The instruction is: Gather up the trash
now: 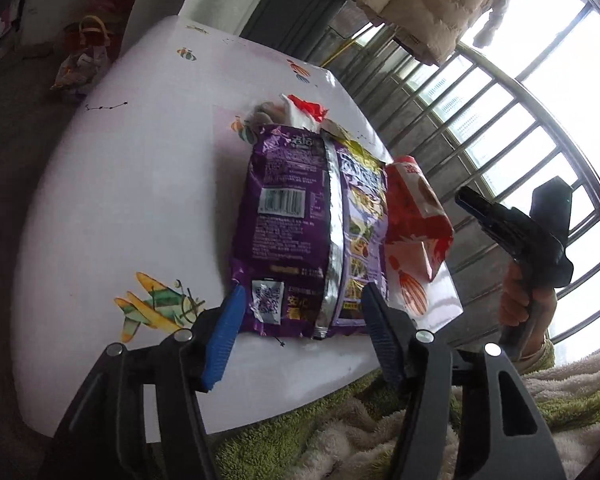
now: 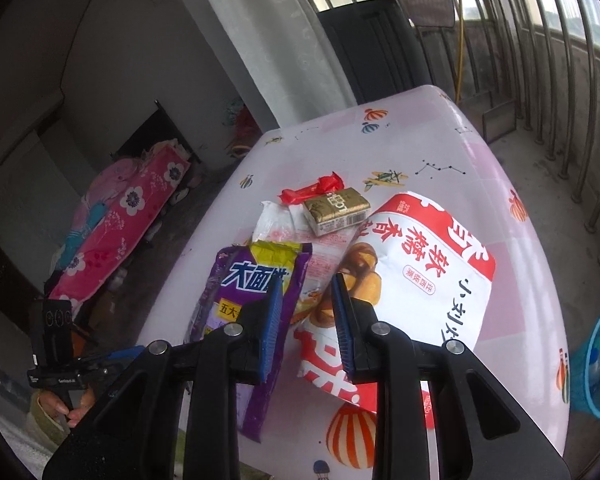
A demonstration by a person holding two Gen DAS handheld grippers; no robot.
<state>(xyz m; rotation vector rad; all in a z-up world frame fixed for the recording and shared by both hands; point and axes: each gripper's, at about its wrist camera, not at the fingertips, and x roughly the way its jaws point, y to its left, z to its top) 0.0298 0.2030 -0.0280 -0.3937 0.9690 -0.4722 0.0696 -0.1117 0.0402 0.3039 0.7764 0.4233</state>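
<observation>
Left wrist view: left gripper (image 1: 302,320) spread, pads not pressing anything. The near short edge of the purple bag (image 1: 300,232) lies between the two fingertips, low down; whether the pads touch the foil I cannot tell. The bag lies flat on the table (image 1: 100,200), seam side up, with its long axis running straight away from the gripper. So the jaws straddle the bag's width at its near end, and closing would pinch across that end, in my judgement.

Just right of the purple bag, touching or overlapping it: red-and-white bag (image 1: 416,216), partly lifted at one side. Past the far end of the purple bag: red wrapper (image 1: 310,107).

Right wrist view: right gripper (image 2: 305,312) held part open above the pile, nothing pinched between its pads. It hangs over the join of purple bag (image 2: 256,280) and red-and-white bag (image 2: 420,264). Beyond the purple bag: small gold carton (image 2: 336,210), red wrapper (image 2: 312,190) behind it.

Blue bin (image 2: 594,364) stands on the floor well to the right of the table, far from the purple bag.

Judgement: left hand is the nearer one to the purple bag; nothing collected from this pile yet.
</observation>
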